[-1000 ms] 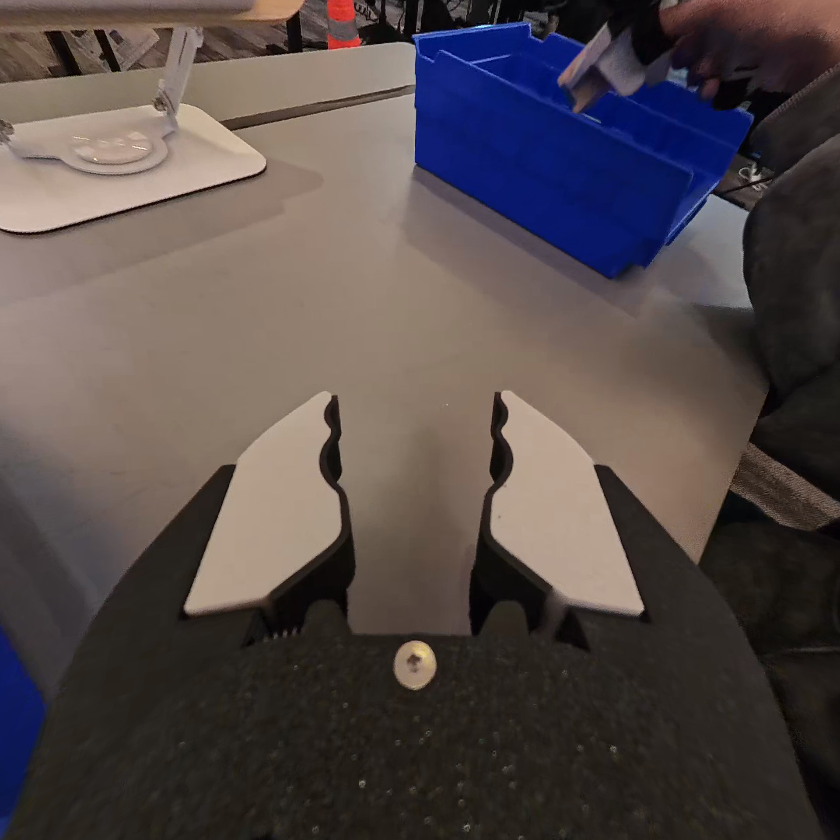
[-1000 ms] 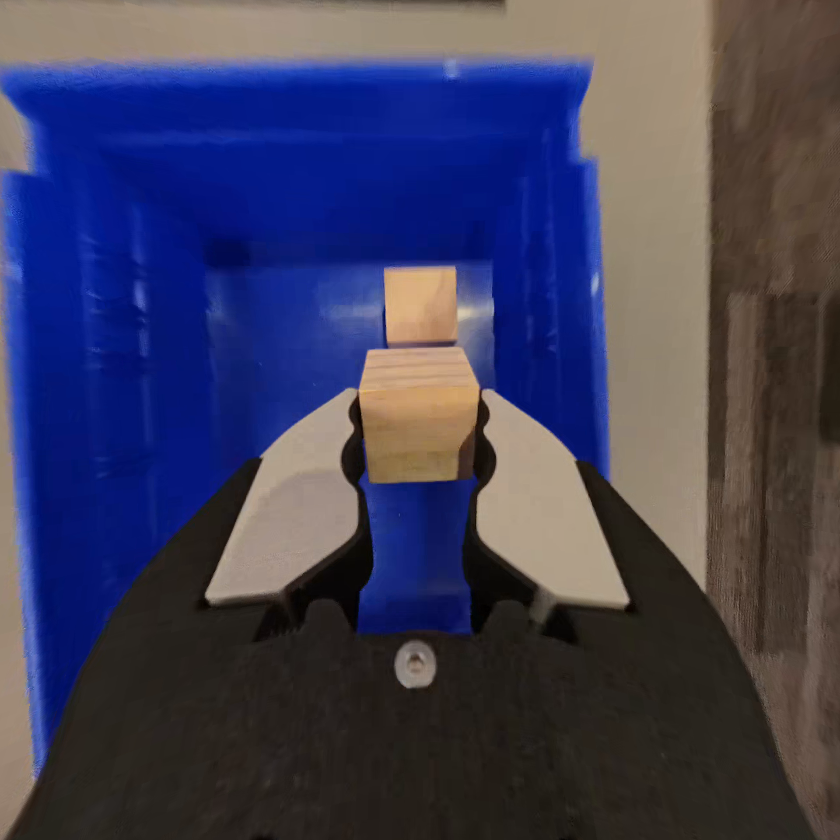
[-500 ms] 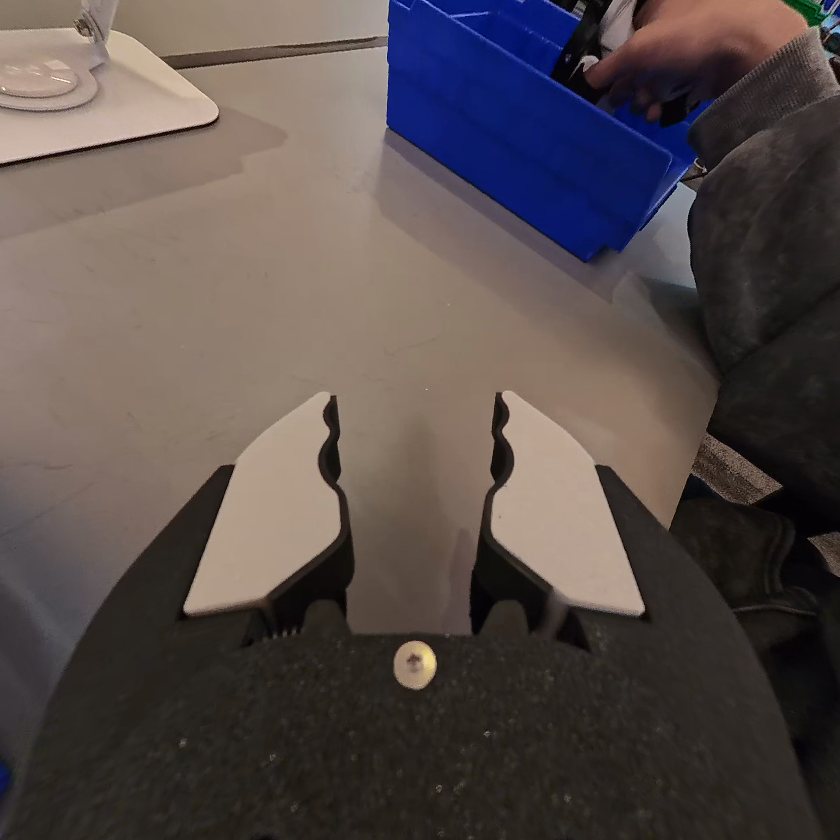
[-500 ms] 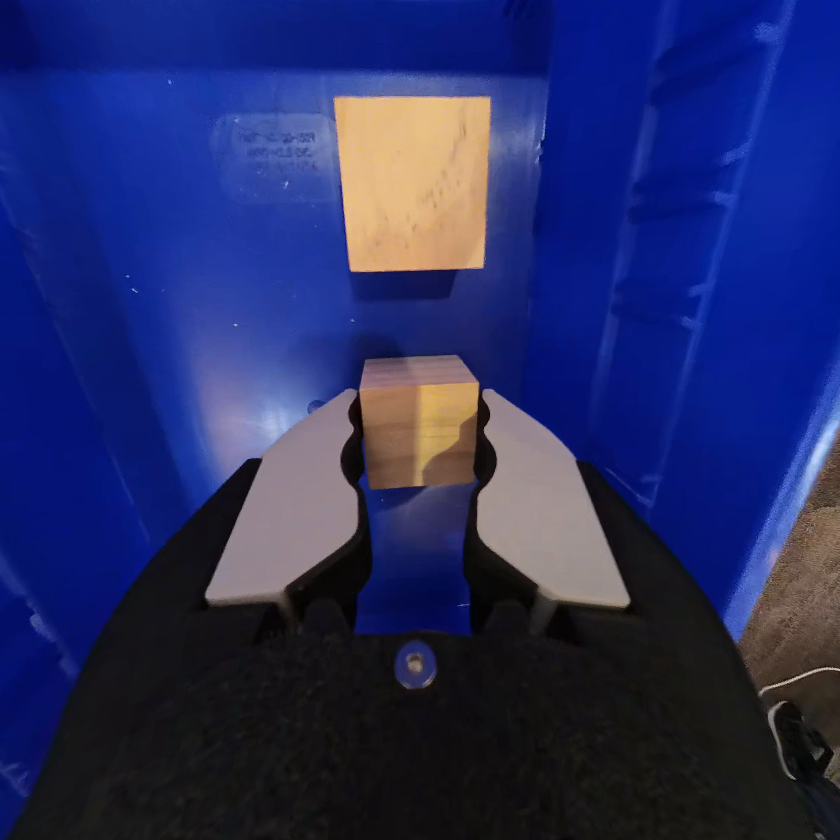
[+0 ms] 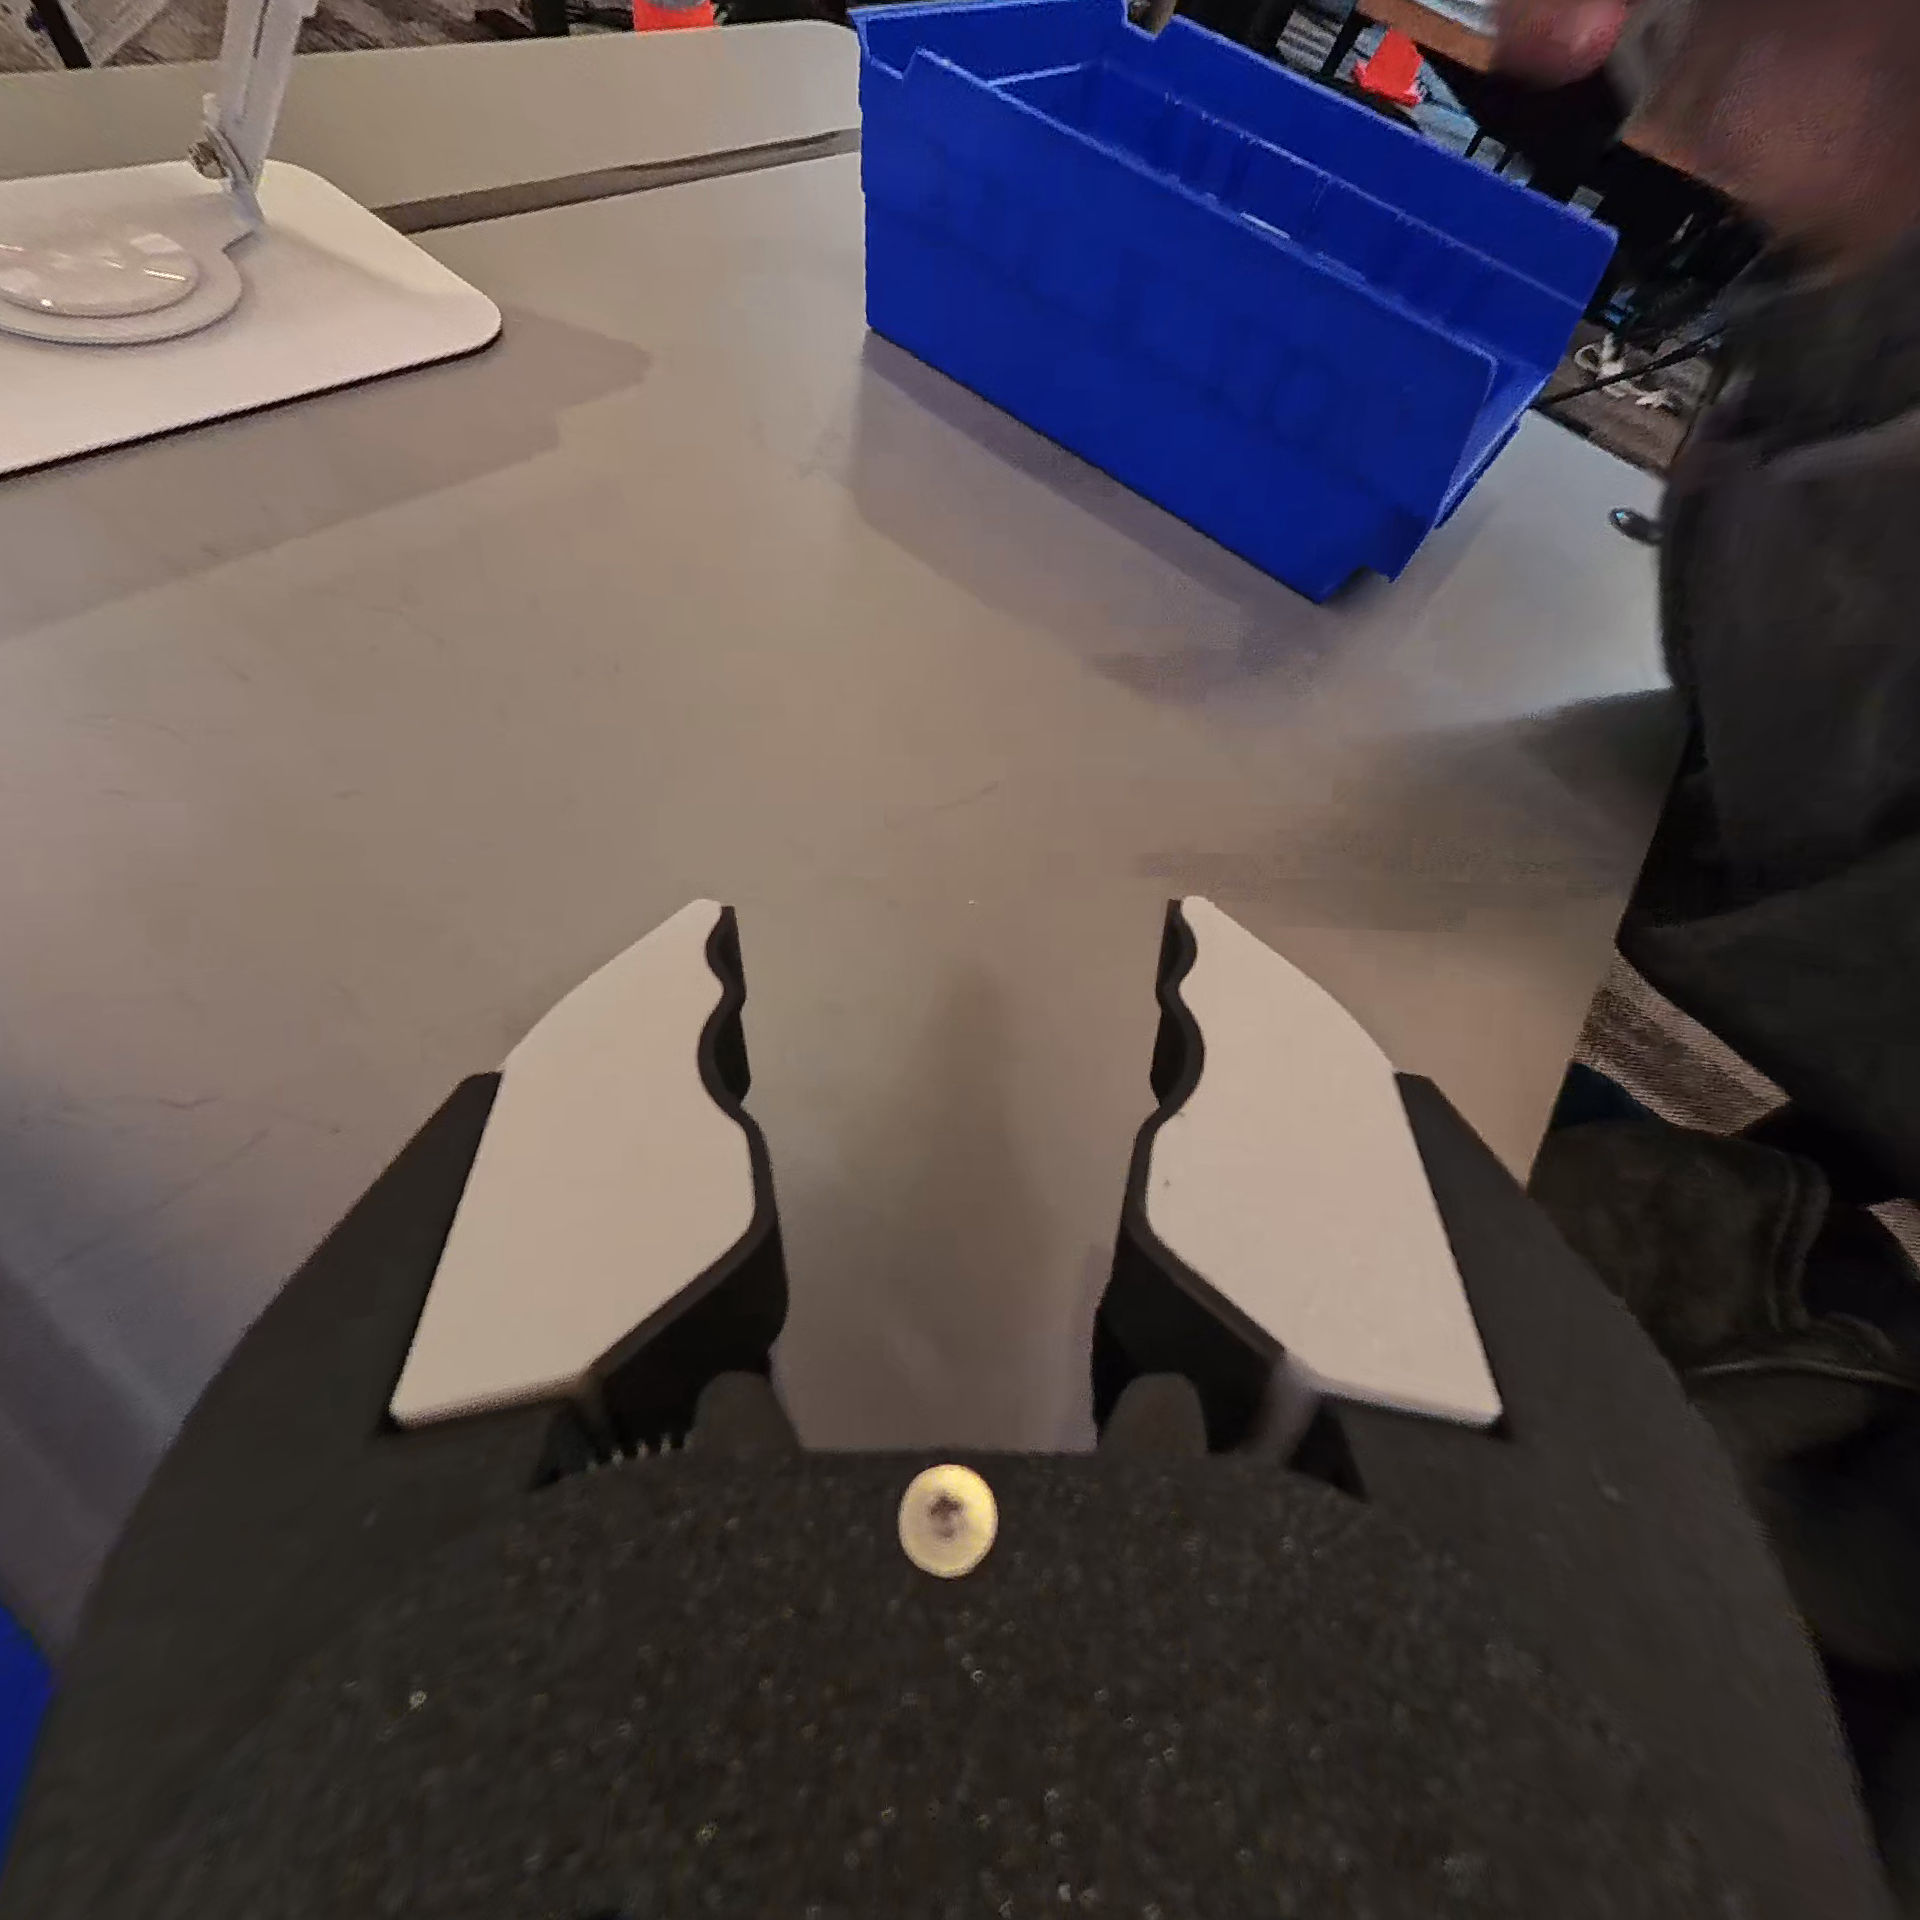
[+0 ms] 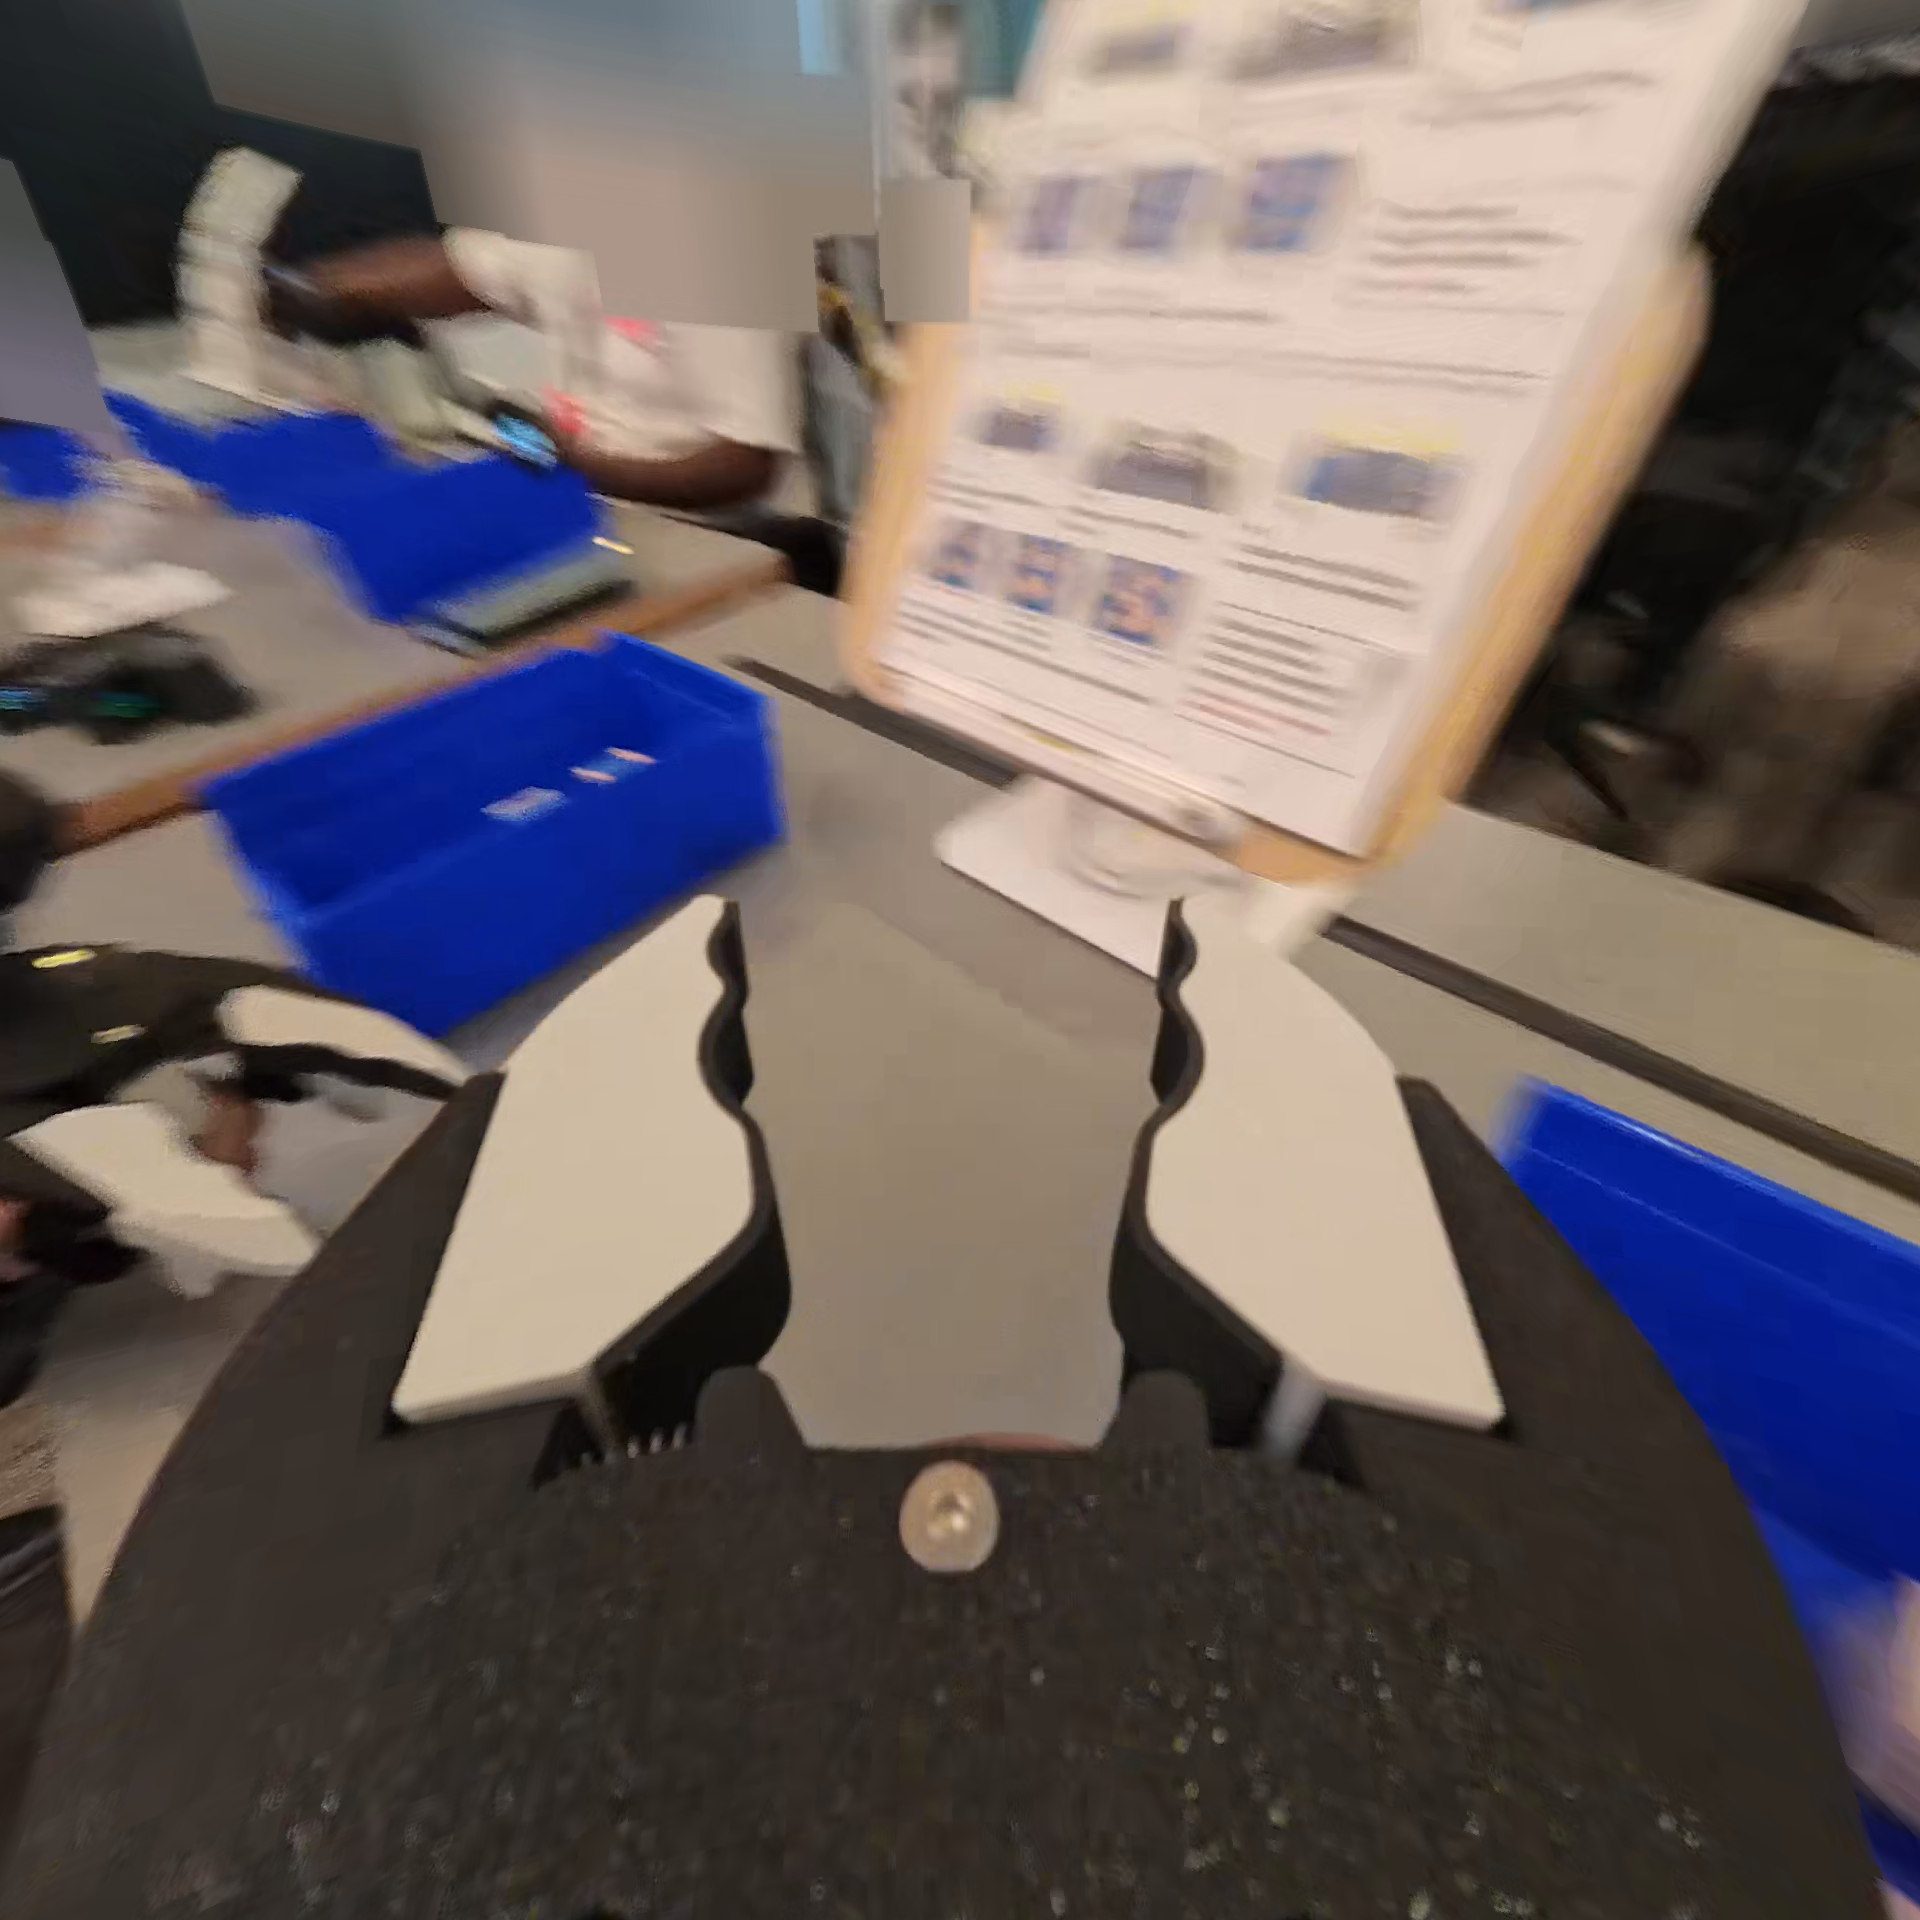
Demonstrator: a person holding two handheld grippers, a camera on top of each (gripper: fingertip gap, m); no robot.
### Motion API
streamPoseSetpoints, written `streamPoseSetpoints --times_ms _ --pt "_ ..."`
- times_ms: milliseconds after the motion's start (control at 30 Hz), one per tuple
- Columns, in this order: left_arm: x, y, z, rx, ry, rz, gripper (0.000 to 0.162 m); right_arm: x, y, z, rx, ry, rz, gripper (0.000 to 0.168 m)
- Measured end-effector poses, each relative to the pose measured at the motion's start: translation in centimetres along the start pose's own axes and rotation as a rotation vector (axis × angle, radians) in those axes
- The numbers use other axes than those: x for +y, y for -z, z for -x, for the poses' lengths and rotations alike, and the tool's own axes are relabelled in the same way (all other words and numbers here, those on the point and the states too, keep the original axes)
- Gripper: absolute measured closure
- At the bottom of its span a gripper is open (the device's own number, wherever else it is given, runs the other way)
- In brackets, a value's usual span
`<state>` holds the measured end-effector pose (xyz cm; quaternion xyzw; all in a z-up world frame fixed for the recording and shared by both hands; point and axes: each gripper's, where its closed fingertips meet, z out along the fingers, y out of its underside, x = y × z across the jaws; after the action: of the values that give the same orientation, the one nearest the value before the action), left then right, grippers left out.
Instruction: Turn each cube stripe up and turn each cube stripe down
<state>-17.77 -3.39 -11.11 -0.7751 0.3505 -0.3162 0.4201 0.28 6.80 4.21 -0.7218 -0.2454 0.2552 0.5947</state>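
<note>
Only blurred, unreadable instruction sheet (image 6: 1236,416).

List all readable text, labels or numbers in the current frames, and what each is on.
Nothing can be read.
Sheet on the board: printed lines and pictures, all motion-blurred, unreadable.
Bin: no writing shows on it.
Stand base: no writing shows on it.
</note>
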Motion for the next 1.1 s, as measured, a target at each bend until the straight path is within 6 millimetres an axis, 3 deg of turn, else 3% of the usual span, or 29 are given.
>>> streamPoseSetpoints --times_ms 67,133,200,267,333,400,500,567,633,867,1100 --pt "0.0 0.3 -0.3 0.009 0.015 0.008 0.087 2.1 -1.9 6.2 -0.192 -0.009 -0.086 0.088" --pt "-0.2 0.7 -0.6 0.012 0.028 0.008 0.089 6.2 -3.1 11.6 -0.354 0.001 -0.063 0.083" --pt "-0.5 1.3 -0.4 -0.007 0.042 0.003 0.091 10.5 -4.0 14.6 -0.399 0.013 0.023 0.085" --pt "-1.0 2.4 0.6 -0.048 0.052 0.002 0.091 13.5 -4.2 16.4 -0.419 0.044 0.068 0.085" --pt "-2.5 4.6 2.9 -0.123 0.072 -0.015 0.091 15.0 -4.3 16.7 -0.392 0.119 0.119 0.087" --pt "-4.0 7.5 6.3 -0.190 0.136 -0.015 0.091 14.8 -4.2 16.7 -0.384 0.139 0.093 0.091" --pt "-4.9 11.5 13.7 -0.378 0.219 0.066 0.092 15.2 -4.3 16.3 -0.378 0.118 0.103 0.092" --pt "-4.2 12.7 18.1 -0.481 0.234 0.201 0.091 15.9 -4.4 16.0 -0.381 0.102 0.129 0.093" --pt "-3.5 12.5 20.8 -0.507 0.208 0.321 0.095 16.5 -4.4 15.8 -0.392 0.086 0.161 0.093" --pt "0.7 10.0 24.2 -0.334 -0.292 0.787 0.095 16.3 -4.0 15.1 -0.400 0.051 0.158 0.097" --pt "1.4 8.3 26.1 -0.107 -0.586 0.882 0.097 16.0 -4.0 15.7 -0.436 0.016 0.152 0.099"
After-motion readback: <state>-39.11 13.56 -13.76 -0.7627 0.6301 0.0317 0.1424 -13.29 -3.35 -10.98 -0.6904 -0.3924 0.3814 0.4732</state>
